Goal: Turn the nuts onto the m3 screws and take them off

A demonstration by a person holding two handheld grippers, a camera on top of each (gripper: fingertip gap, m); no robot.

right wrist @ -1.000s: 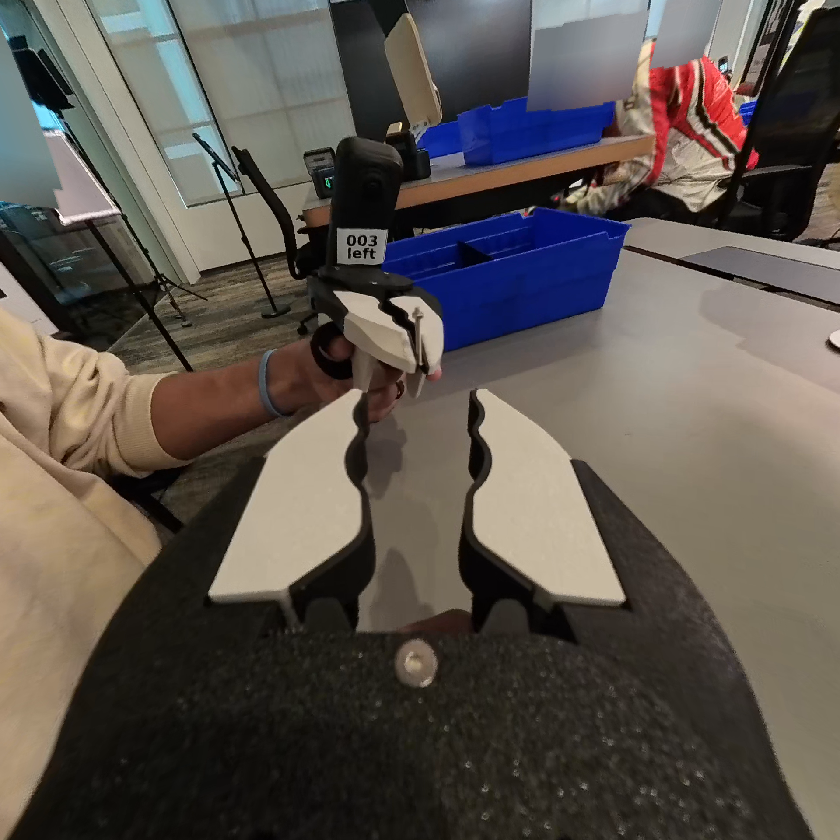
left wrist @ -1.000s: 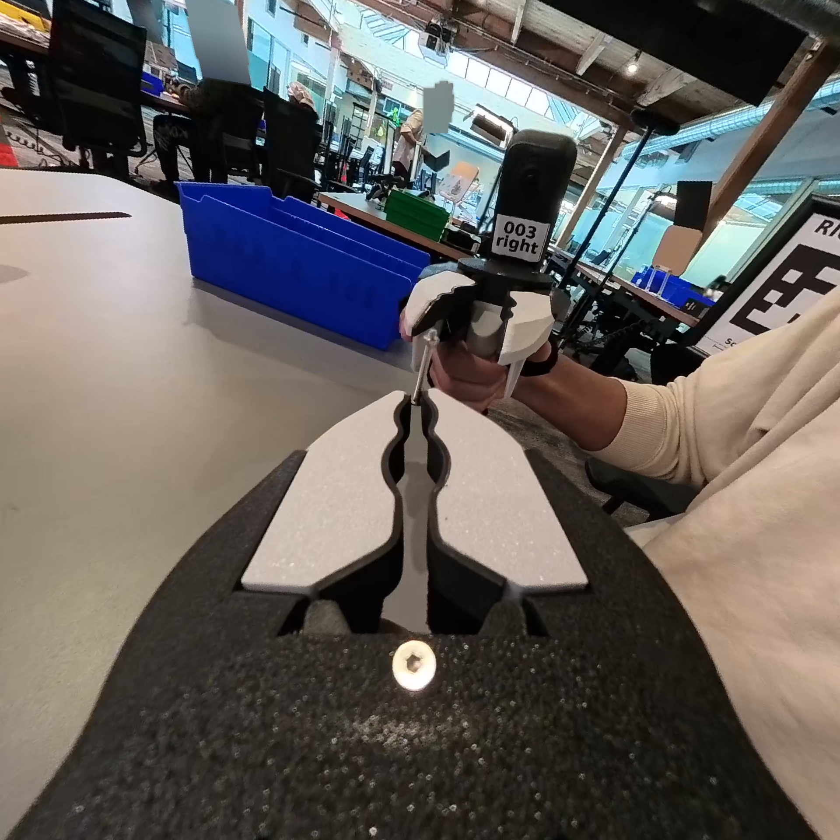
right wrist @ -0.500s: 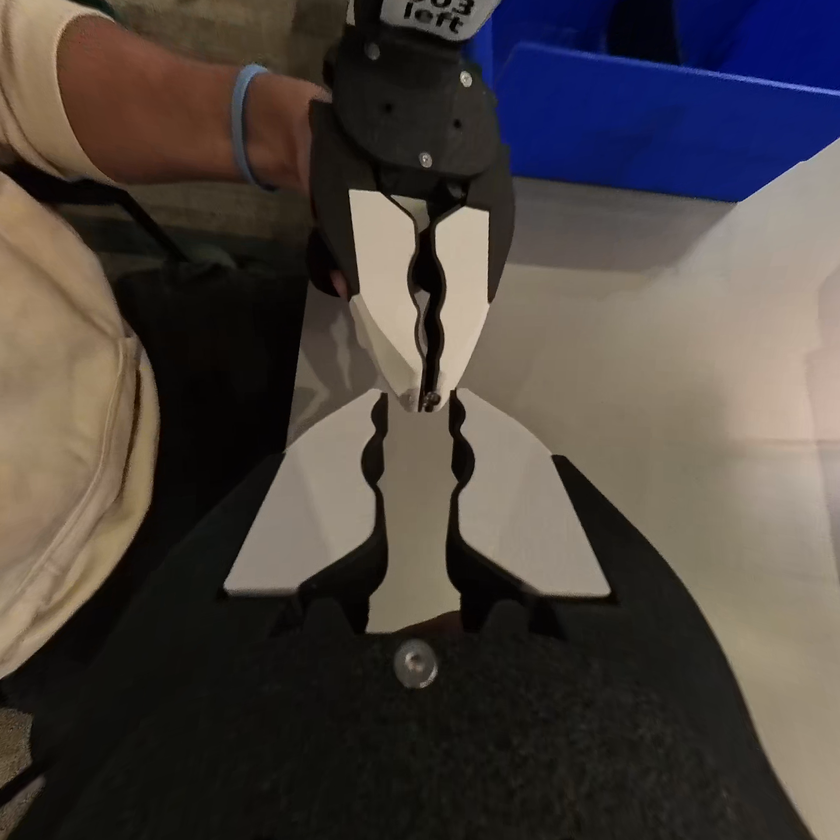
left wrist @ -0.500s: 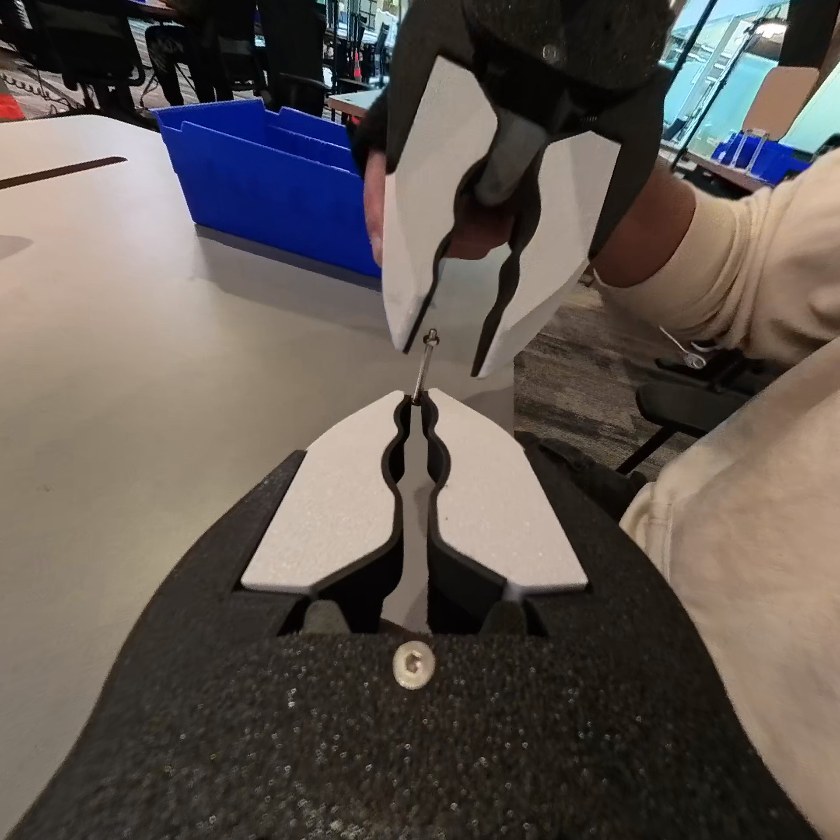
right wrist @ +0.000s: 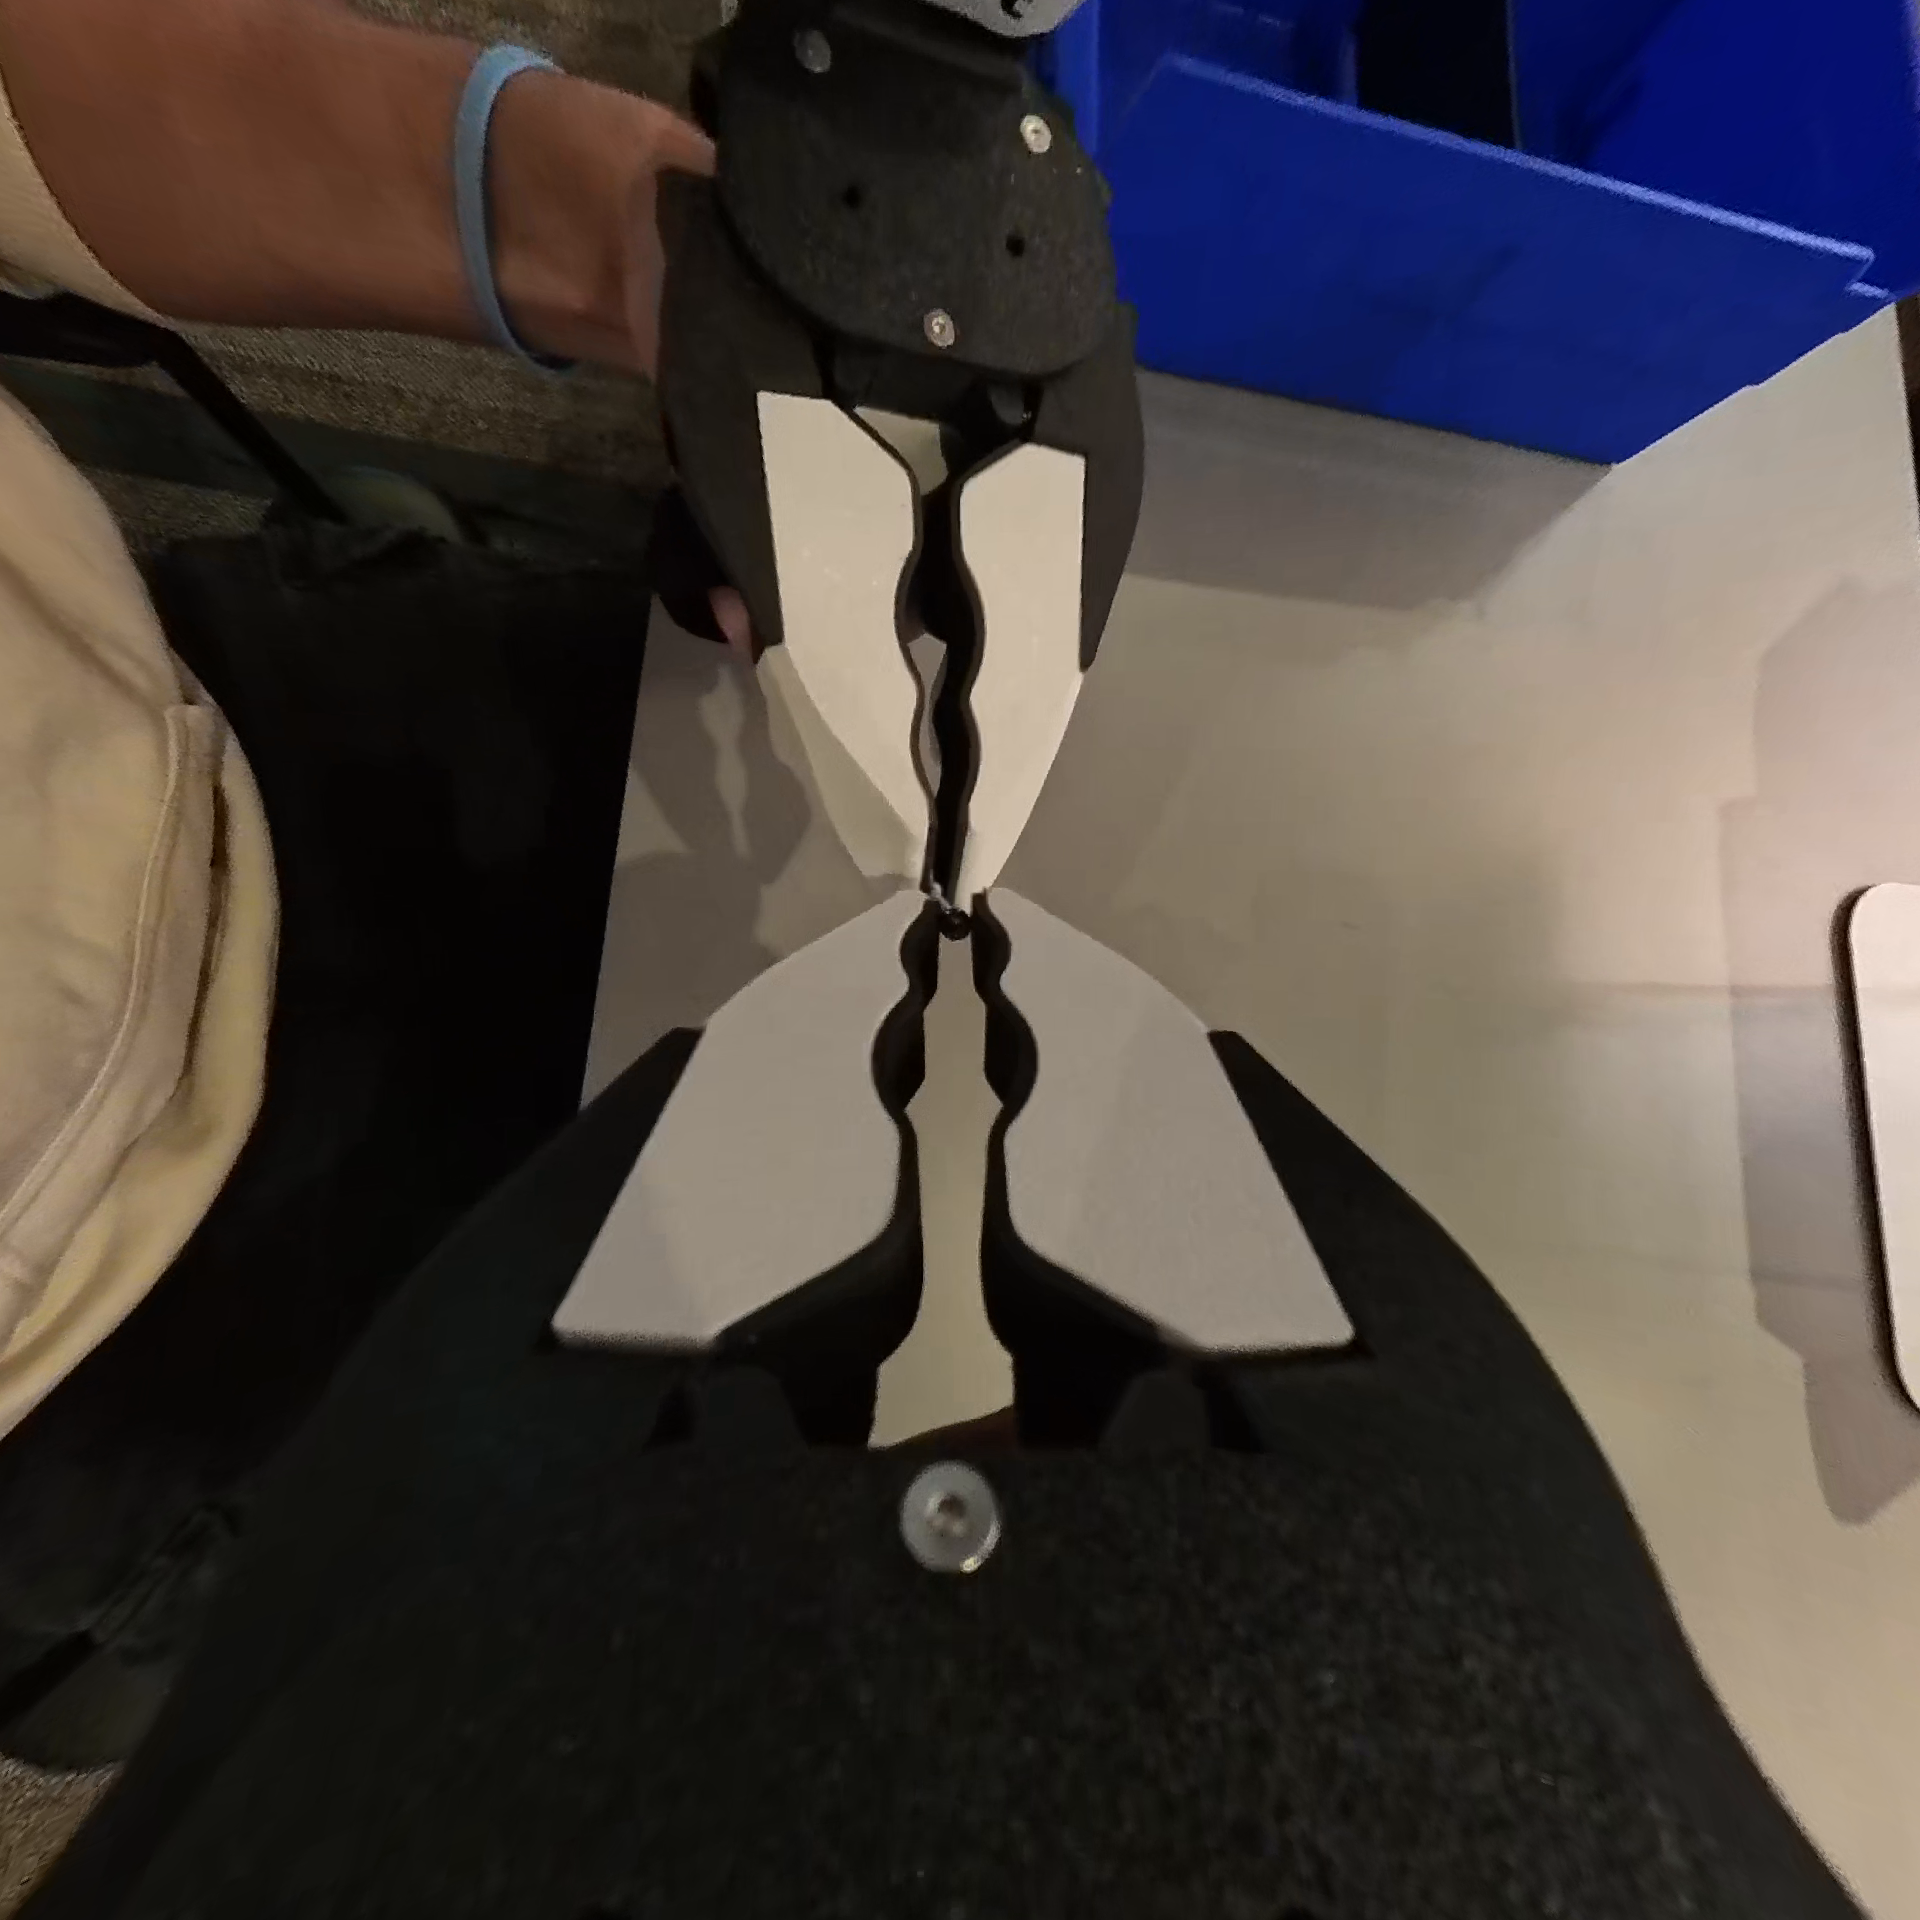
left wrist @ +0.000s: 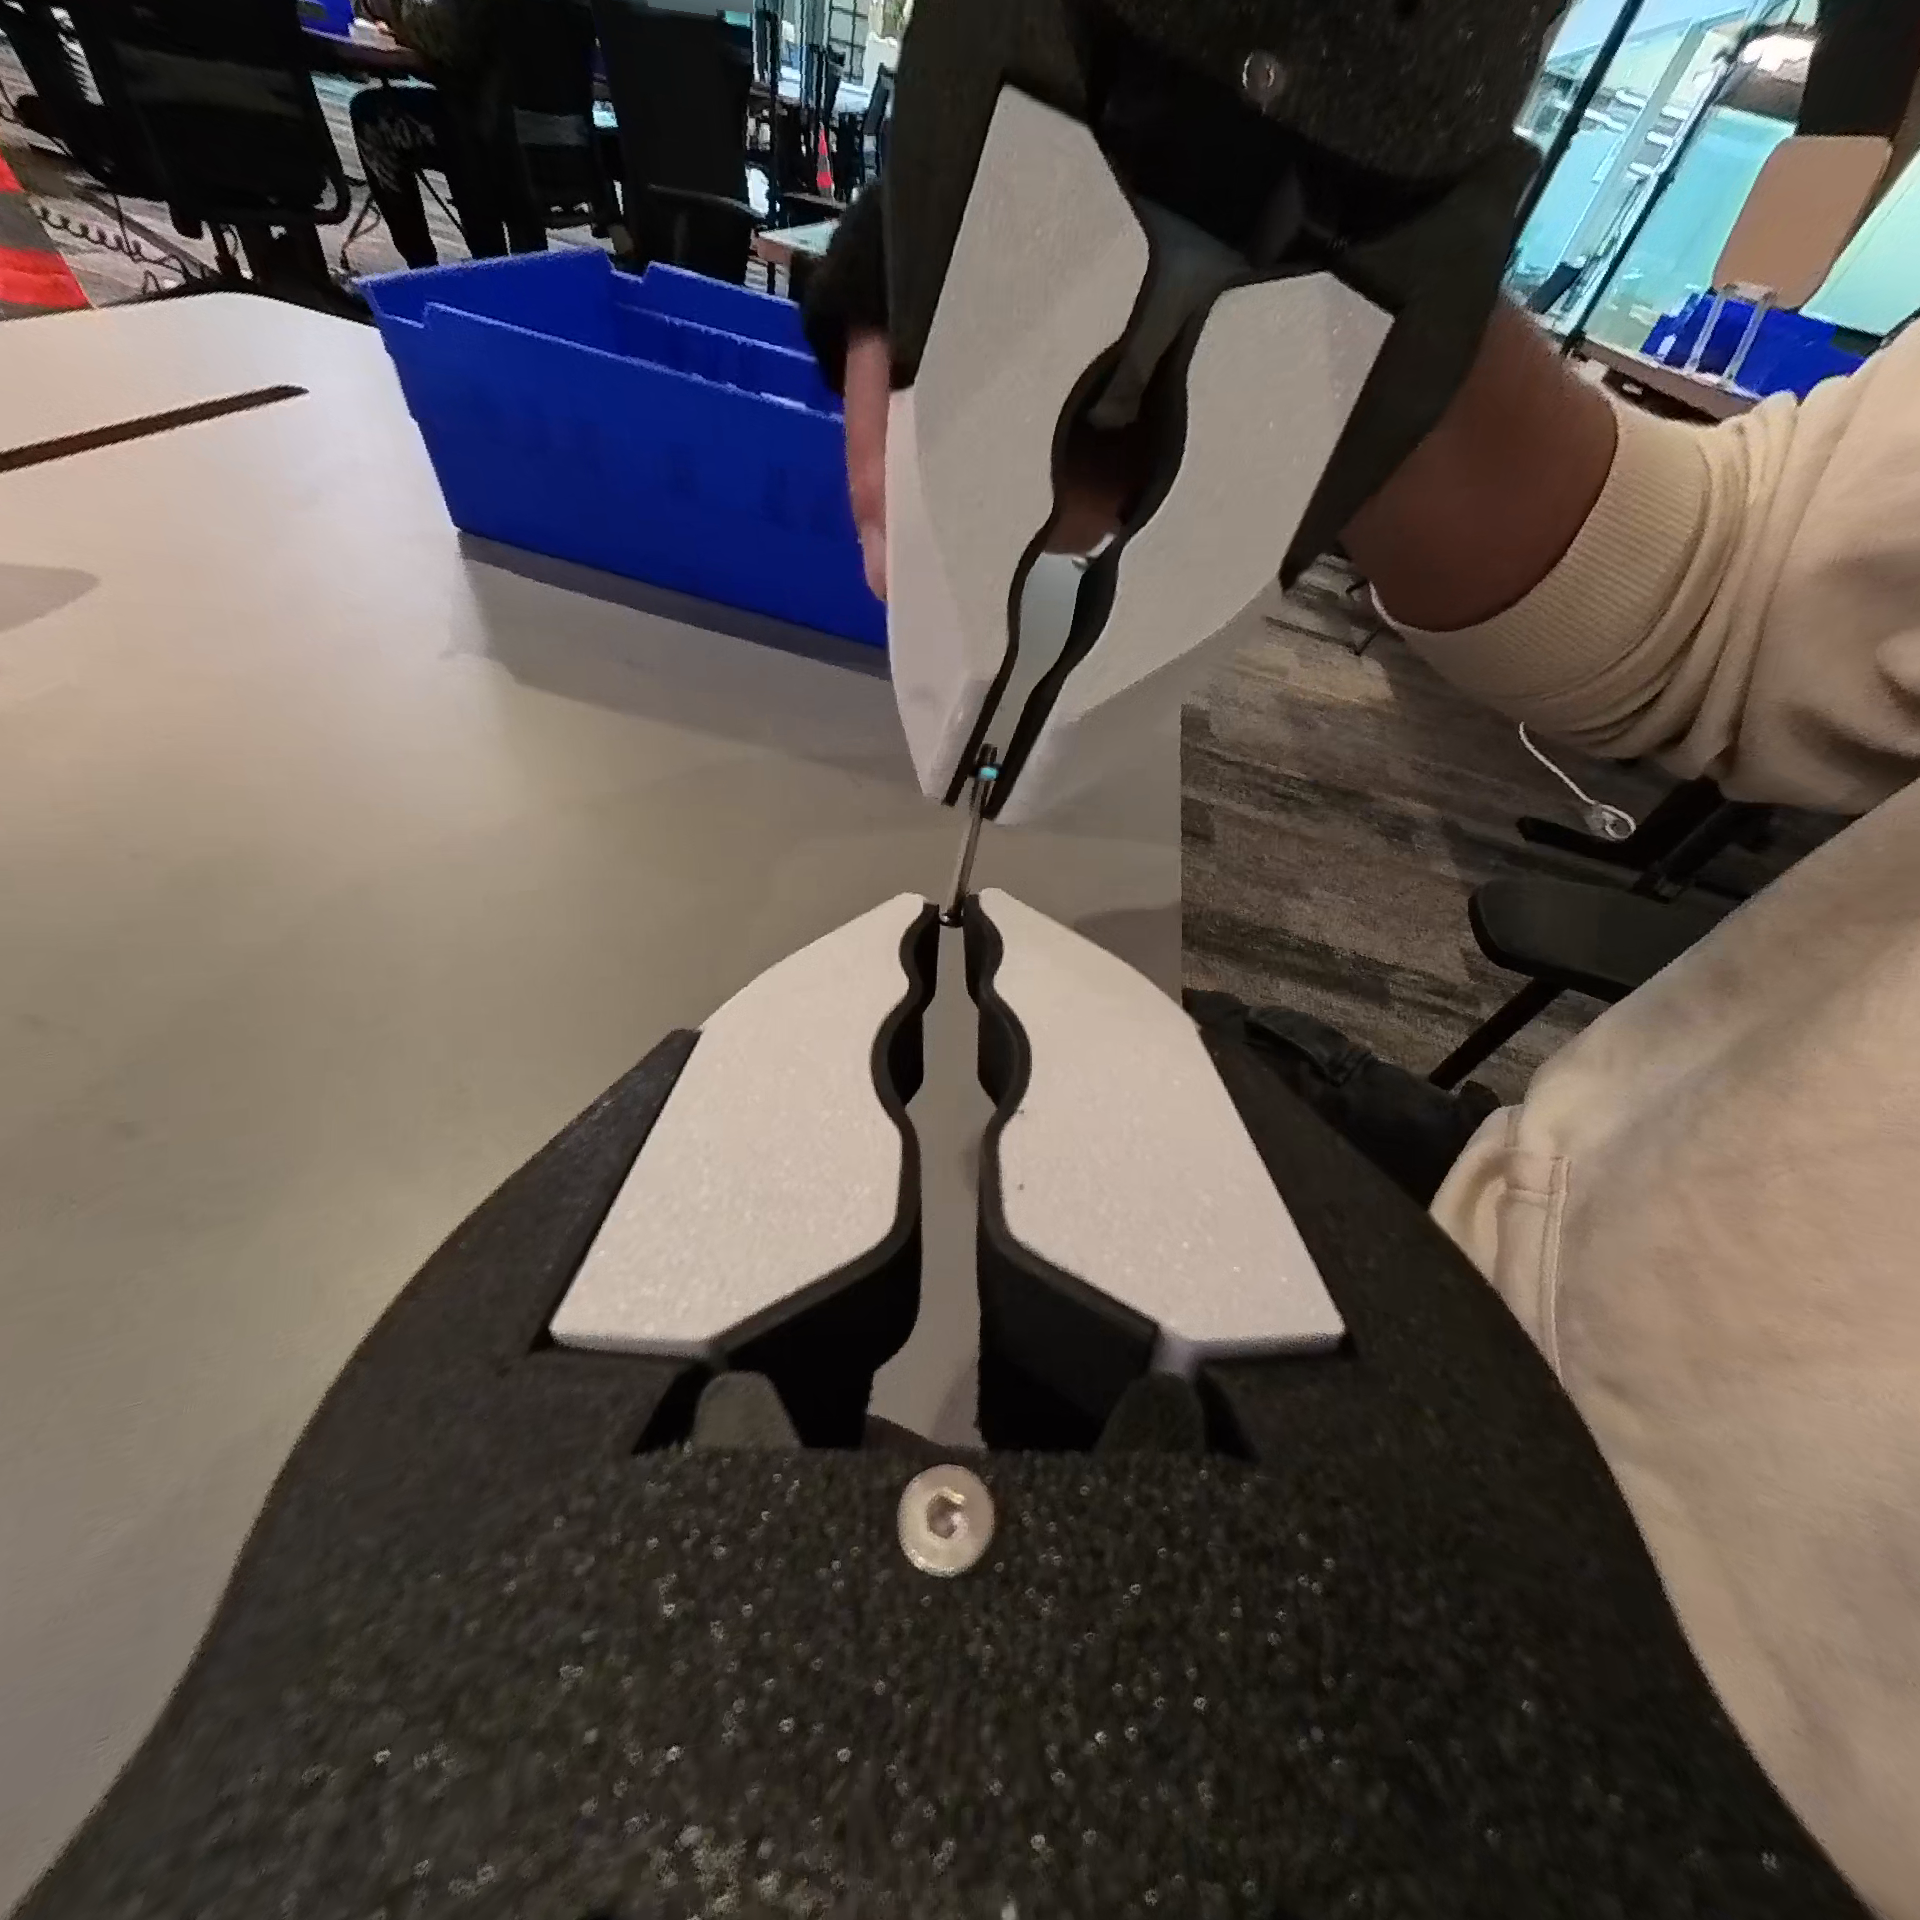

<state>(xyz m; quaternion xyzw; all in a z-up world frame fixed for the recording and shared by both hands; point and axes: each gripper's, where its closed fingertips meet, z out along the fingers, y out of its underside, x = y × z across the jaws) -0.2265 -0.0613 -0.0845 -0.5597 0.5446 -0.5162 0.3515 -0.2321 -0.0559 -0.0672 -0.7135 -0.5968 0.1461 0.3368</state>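
Observation:
My left gripper is shut on the lower end of a thin M3 screw, which sticks up and forward from its tips. My right gripper comes down from above, and its tips are shut on a small nut at the screw's far end. In the right wrist view, my right gripper pinches the small dark nut tip to tip against the left gripper. The screw is nearly hidden there. Both are held in the air above the grey table's near edge.
A blue bin stands on the table behind the grippers; it also shows in the right wrist view. A white flat pad lies at the right edge. The person's cream sleeve and a chair are to the right.
My right gripper was open and away from the screw. It moved in tip to tip with the left gripper and shut on the nut at the screw's end. The left gripper kept hold of the screw.

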